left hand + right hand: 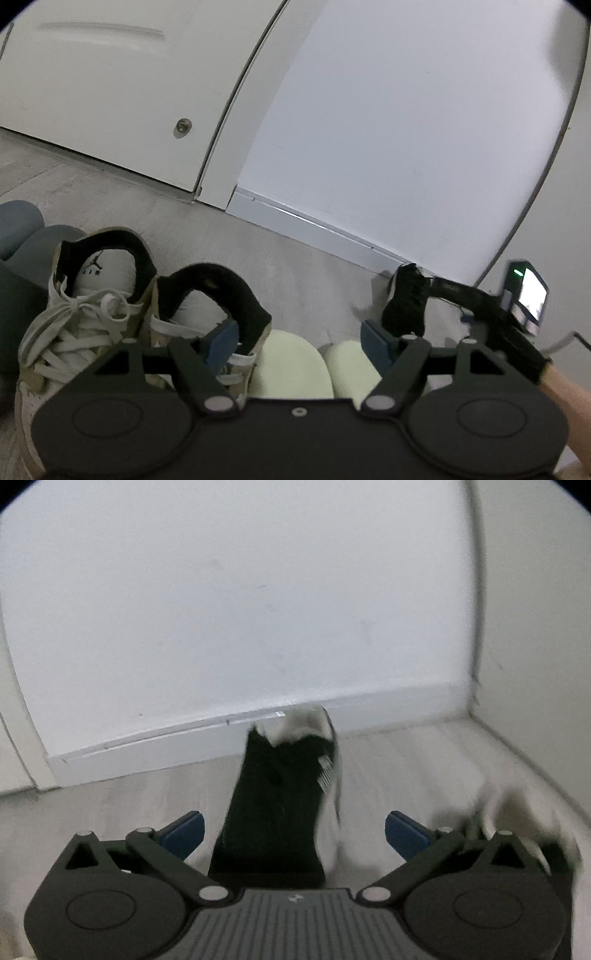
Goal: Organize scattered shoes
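In the left wrist view two tan-and-white high-top sneakers (92,314) (207,306) stand side by side at the left, heels towards the wall. My left gripper (299,341) is open; its left pad (221,343) sits at the collar of the nearer sneaker. Two pale green slippers (291,365) lie under the gap. A black shoe (406,299) lies by the baseboard. In the right wrist view this black shoe (280,794), white-soled and blurred, lies between the wide-open fingers of my right gripper (295,830), touching neither pad.
A white door (110,92) with a round stopper (183,125) fills the upper left, beside a white wall and baseboard (314,221). Grey rounded shapes (22,229) sit at the far left. Another blurred shoe (517,812) lies right, near the corner (472,701). A hand (561,380) shows.
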`<state>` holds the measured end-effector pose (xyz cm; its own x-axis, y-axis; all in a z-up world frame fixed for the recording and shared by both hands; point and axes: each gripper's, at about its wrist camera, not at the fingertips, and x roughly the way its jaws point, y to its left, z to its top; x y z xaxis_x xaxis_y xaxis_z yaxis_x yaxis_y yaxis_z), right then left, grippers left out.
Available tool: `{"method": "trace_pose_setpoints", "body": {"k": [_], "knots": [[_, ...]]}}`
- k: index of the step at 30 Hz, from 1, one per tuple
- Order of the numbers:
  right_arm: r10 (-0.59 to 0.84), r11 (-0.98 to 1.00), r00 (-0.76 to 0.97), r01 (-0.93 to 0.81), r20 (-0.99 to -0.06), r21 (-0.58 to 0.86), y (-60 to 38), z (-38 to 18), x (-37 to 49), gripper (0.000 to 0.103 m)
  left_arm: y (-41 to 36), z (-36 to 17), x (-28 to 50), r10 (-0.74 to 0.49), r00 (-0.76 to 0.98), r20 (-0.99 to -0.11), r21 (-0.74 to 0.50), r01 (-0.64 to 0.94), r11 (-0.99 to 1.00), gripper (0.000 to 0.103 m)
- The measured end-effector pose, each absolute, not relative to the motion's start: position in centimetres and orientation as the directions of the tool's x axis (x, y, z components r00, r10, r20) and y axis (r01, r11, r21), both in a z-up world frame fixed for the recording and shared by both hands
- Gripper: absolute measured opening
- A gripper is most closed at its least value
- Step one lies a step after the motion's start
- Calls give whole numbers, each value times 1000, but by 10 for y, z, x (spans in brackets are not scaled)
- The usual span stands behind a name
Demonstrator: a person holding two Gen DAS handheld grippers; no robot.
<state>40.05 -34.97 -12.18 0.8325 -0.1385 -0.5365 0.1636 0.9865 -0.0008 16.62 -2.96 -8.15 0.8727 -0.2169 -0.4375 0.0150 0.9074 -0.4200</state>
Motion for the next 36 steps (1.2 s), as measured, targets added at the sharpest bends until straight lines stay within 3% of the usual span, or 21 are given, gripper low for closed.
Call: {"method": "trace_pose_setpoints", "body": {"k": [8, 10, 12, 16, 21, 23, 27, 31, 36], "knots": [[-168, 975, 732, 224, -660, 1, -358, -171, 486, 102, -36, -87, 175, -235, 854, -464, -392, 40, 919, 74], [-117, 975, 710, 214, -694, 55, -364, -175, 494, 93, -36, -87, 176, -240, 854, -462, -398, 42, 916, 74], [-117, 966, 713, 245, -691, 89, -370, -171, 490, 82, -35, -88, 176, -243, 854, -460, -407, 40, 913, 74], [-119, 959, 742, 257, -659, 116, -380, -162, 466, 79, -33, -88, 176, -228, 859, -459, -412, 22, 911, 74], [-28, 956, 852, 176, -522, 234, -404, -105, 403, 79, -29, -79, 171, -219, 877, -428, -440, 10, 898, 74], [13, 976, 886, 90, -464, 198, -416, -57, 362, 80, -31, -74, 166, -211, 884, -416, -433, 11, 901, 74], [-8, 998, 898, 33, -439, 50, -448, -14, 315, 80, -37, -67, 161, -217, 889, -404, -440, 19, 898, 74], [-92, 996, 873, 76, -479, -52, -490, -18, 280, 80, -43, -62, 155, -222, 889, -401, -435, 28, 900, 74], [-217, 968, 764, 249, -608, -32, -571, -70, 265, 80, -52, -61, 157, -219, 880, -422, -405, 34, 914, 74]]}}
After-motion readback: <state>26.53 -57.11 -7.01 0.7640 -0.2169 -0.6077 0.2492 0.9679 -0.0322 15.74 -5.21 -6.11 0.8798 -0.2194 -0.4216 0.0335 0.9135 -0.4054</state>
